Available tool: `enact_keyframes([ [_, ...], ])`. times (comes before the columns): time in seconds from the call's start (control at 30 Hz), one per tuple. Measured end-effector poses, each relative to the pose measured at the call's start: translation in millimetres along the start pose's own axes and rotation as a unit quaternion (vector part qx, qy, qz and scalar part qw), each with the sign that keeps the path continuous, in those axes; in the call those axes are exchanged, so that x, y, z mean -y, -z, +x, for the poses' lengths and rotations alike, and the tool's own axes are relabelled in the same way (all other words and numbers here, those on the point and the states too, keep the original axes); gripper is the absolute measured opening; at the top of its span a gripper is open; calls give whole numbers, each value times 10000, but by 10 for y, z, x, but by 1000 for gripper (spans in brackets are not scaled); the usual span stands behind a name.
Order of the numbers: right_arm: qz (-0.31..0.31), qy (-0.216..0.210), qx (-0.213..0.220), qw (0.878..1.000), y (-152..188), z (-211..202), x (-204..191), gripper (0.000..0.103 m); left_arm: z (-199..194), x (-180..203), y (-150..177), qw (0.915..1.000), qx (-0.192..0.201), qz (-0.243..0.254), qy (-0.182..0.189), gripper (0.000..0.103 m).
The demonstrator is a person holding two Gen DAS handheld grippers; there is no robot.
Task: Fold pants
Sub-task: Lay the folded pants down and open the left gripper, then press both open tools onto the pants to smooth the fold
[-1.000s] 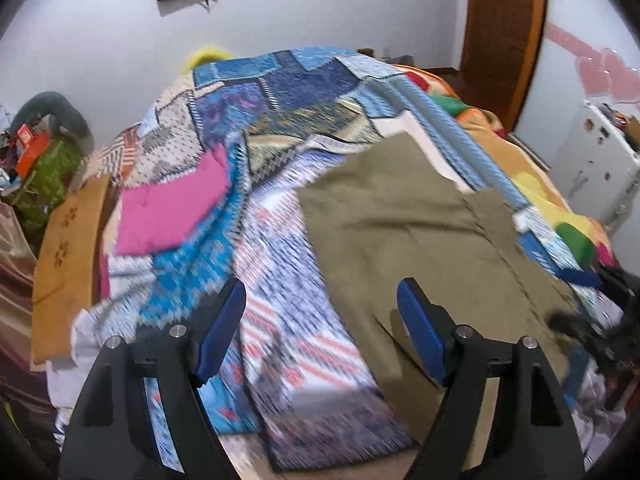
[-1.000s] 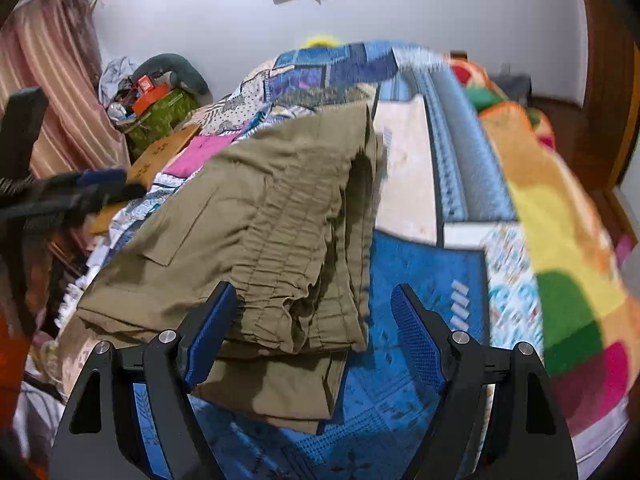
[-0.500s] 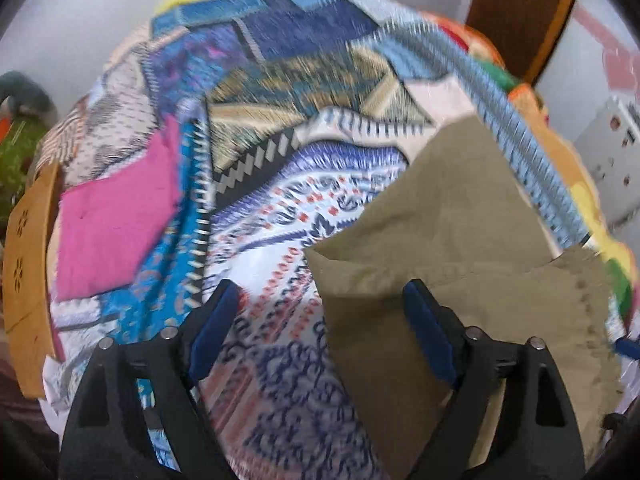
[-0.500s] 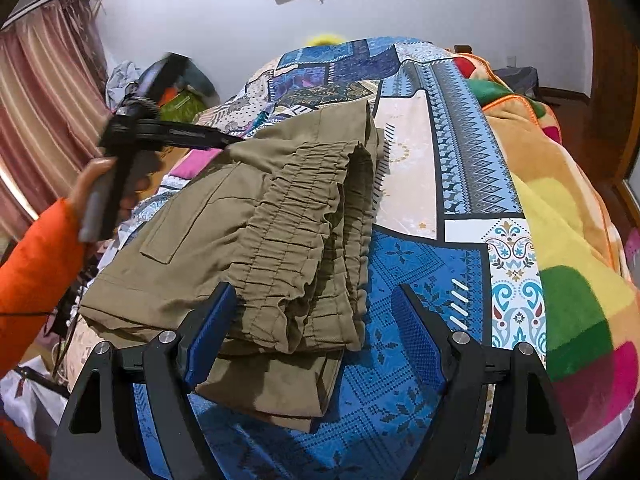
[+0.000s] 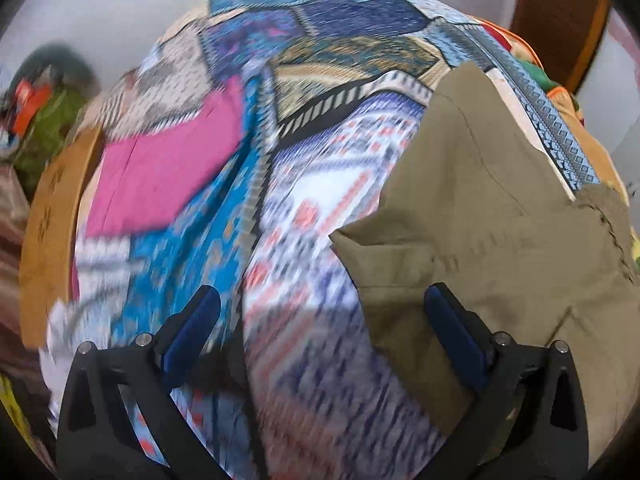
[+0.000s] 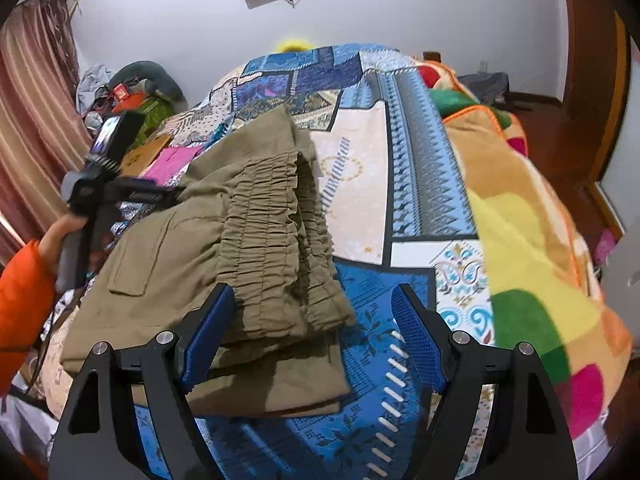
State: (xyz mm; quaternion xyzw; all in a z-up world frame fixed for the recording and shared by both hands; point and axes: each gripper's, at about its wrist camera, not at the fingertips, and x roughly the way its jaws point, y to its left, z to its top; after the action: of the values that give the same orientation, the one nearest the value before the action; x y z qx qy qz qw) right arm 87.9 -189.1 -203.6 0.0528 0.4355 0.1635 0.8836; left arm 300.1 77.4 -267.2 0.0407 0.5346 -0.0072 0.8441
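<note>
Olive pants (image 6: 192, 264) lie folded on the patchwork bedspread (image 6: 360, 200), gathered elastic waistband on top. My right gripper (image 6: 313, 290) hovers open over the waistband's near corner, pads clear of the cloth. In the left wrist view the pants (image 5: 480, 208) fill the right side. My left gripper (image 5: 320, 292) points steeply down at their left edge, jaws opening. Its right finger (image 5: 452, 324) is over the cloth, its left finger (image 5: 192, 324) over the bedspread (image 5: 320, 208), and nothing is gripped. The right wrist view shows that left gripper (image 6: 132, 194) held by a hand (image 6: 68, 228) in an orange sleeve (image 6: 20, 292).
A pink cloth (image 5: 160, 176) and a wooden board (image 5: 48, 240) lie at the bed's left side. A bright fleece blanket (image 6: 520, 240) covers the right side. A clutter pile (image 6: 132, 96) and a curtain (image 6: 28, 120) stand at the left, a wooden door (image 6: 588, 60) at the right.
My left gripper has dropped closer to the bed and the pants' left edge, and its jaws have widened. The right gripper and the pants have stayed put.
</note>
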Motion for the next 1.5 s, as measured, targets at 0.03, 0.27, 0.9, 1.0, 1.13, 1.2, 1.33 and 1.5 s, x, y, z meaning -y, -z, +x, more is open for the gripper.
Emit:
enact_keyframes([
  [0.03,-24,-8,25,10000,-4,-32,-13,77,-54,-62,79,9999,-25,-119,46,103],
  [0.27,-264,-166,133,9994,24,-174,-218,77,-466,-257,734,9967,-159,-691,382,103],
  [0.9,-566,-202,-133,9981,310,-52,-321,40,-907,-588,1427,9931,126,-1125,-314,101],
  [1.0,-542,-96,-179,9983,321,-84,-283,40,-996,-719,1417,9922,140,-1181,-363,93],
  [1.13,-555,-48,-155,9983,277,-163,-282,43,-1291,-690,1252,9927,644,-1015,-41,93],
  [1.2,-538,-76,-100,9985,233,-188,-300,43,-1390,-611,1095,9914,898,-936,171,93],
  [1.33,-478,-189,73,9987,146,-215,-362,43,-1363,-357,753,9914,1139,-599,250,92],
  [1.5,-573,-108,71,9983,101,-116,-431,43,-920,-193,652,9963,789,-144,-319,91],
])
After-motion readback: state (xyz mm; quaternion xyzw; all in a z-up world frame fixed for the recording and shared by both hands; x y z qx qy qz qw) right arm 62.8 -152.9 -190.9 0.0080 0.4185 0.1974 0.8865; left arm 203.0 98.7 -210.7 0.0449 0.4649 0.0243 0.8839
